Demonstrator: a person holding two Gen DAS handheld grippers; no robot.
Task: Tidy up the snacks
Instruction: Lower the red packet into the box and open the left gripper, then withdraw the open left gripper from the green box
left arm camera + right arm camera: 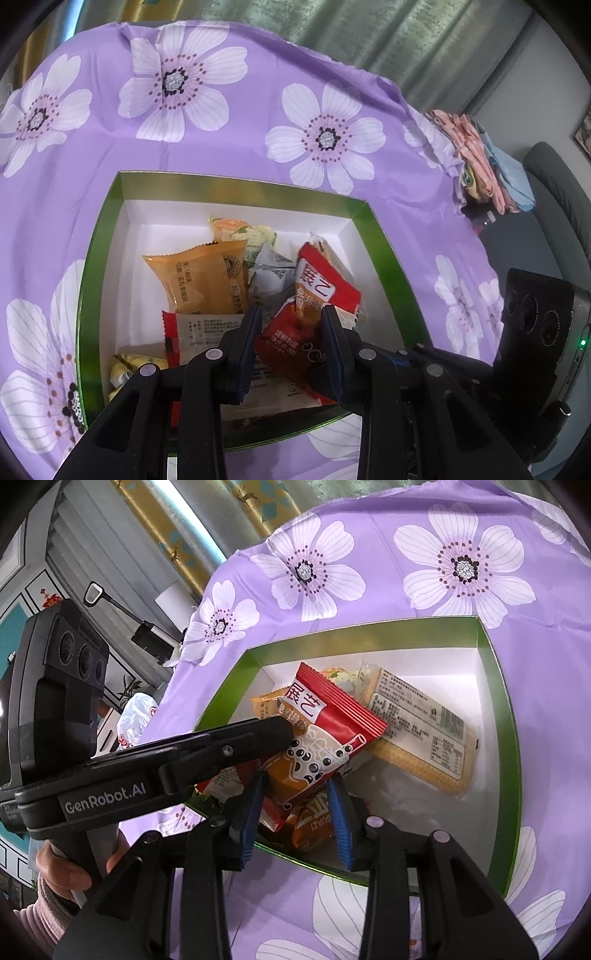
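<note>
over box (pixel 495 686), red packet (pixel 325 738) slants upright

A green-rimmed box (pixel 92 258) with a white inside sits open on the purple flowered cloth, holding a loose heap of snack packets. A red bubble-tea packet (pixel 325 723) lies tilted on top of the heap, its sealed edge toward 1 o'clock in the right wrist view. At 3 o'clock from it lies a flat pale cracker pack (pixel 424 734), label up. An orange packet (pixel 199 277) lies at 10 o'clock in the left wrist view, with a silver packet (pixel 271 273) just beside it.
</note>
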